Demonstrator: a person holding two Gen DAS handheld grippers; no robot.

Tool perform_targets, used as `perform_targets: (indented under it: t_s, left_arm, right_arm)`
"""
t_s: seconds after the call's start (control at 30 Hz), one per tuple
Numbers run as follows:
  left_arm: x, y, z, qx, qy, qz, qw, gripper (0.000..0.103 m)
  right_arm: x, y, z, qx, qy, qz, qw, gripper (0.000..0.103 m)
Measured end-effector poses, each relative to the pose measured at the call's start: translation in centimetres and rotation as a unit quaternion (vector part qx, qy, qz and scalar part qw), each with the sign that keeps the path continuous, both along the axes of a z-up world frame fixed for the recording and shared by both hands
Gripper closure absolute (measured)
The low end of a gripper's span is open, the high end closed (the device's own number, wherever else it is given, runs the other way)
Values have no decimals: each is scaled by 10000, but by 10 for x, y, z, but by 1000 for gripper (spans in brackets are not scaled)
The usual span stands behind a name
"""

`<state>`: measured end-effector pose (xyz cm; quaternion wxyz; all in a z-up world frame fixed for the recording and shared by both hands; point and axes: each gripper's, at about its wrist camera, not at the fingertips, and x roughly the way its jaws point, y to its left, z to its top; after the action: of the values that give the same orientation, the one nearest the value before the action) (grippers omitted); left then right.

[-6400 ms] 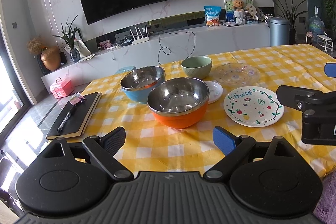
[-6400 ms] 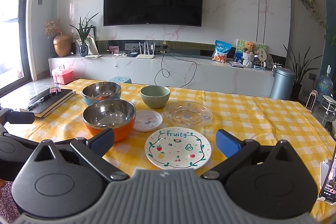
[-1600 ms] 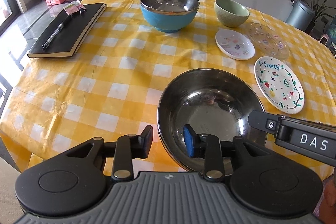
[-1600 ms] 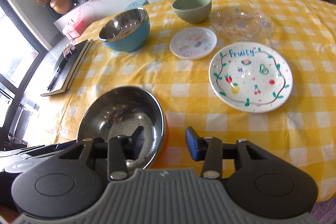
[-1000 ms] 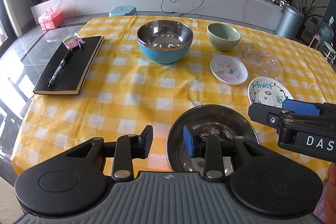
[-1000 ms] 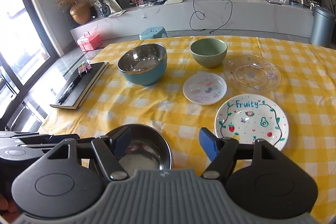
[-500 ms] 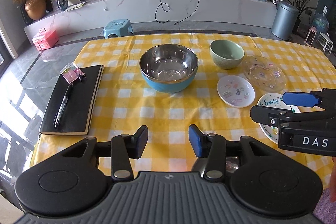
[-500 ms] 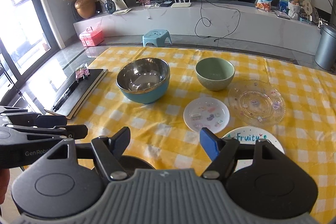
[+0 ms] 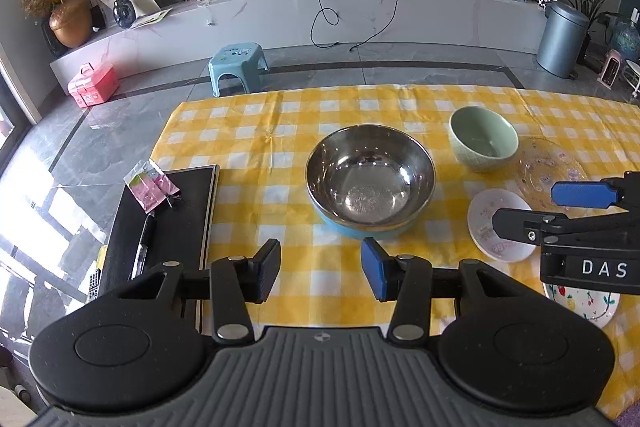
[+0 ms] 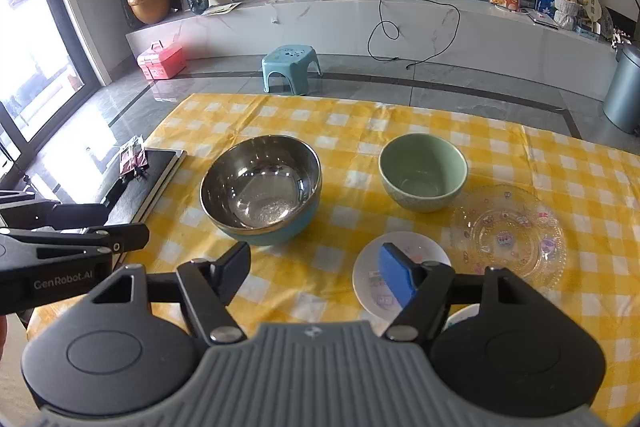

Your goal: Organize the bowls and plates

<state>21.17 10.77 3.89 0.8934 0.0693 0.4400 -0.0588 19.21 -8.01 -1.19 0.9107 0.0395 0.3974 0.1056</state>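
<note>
Yellow-and-white check cloth covers the table [image 10: 328,131], and beyond it the grey floor runs to a long white TV bench. My left gripper [image 9: 320,269] hangs with its jaws apart and nothing between them, aimed at the steel bowl with the blue outside [image 9: 370,181]. My right gripper [image 10: 314,277] is easing its jaws inward, also with nothing between them; its blue pad sits in front of the small white plate [image 10: 400,277] without touching it.

Past that plate lie the clear glass plate [image 10: 508,231] and, near the far edge, the green bowl [image 10: 423,171]. Only a sliver of the fruit-painted plate [image 9: 580,301] shows under my right gripper. A black notebook [image 9: 172,223] with a pen lies off to the left, out of the job.

I judge the step in hand is reaching for the blue steel bowl. To do it well I'd bring both grippers down on opposite sides of the rim, one pad inside and one outside, and close firmly, since polished steel slips. I'd lift it level and keep my right gripper clear of the small plate.
</note>
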Motion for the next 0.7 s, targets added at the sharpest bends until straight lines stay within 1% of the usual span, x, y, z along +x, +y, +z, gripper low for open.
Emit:
perform_targets:
  t_s: [0.03, 0.17, 0.2, 0.27, 0.33, 0.5, 0.57, 0.63, 0.7]
  left_arm:
    - [7, 2, -2, -62, 57, 27, 10000, 50]
    - [32, 7, -14, -333, 341, 103, 9988, 50]
    - [38, 8, -17, -400, 385, 134, 9984, 50]
    - [48, 10, -23, -517, 424, 186, 9976, 50]
    - [58, 11, -30, -579, 455, 246, 9970, 51]
    - [83, 11, -50, -712, 664, 332, 9947, 62]
    - [91, 10, -58, -698, 747, 330, 9942, 65]
    - [97, 9, -66, -645, 834, 334, 9939, 71]
    - [102, 10, -74, -650, 916, 370, 9930, 74]
  right_arm:
    - [6, 2, -1, 16, 29, -5, 10000, 37]
    - [28, 12, -6, 57, 65, -7, 10000, 40]
    - [34, 15, -9, 50, 82, -12, 10000, 40]
    - [46, 18, -14, 44, 170, -51, 9998, 47]
    - [59, 20, -21, 59, 283, -132, 9995, 48]
    - [84, 22, -40, 66, 539, -269, 9982, 59]
    - [93, 23, -48, 128, 676, -331, 9971, 65]
    - [102, 24, -57, 212, 812, -371, 9958, 68]
    - [109, 25, -64, 238, 892, -389, 9950, 73]
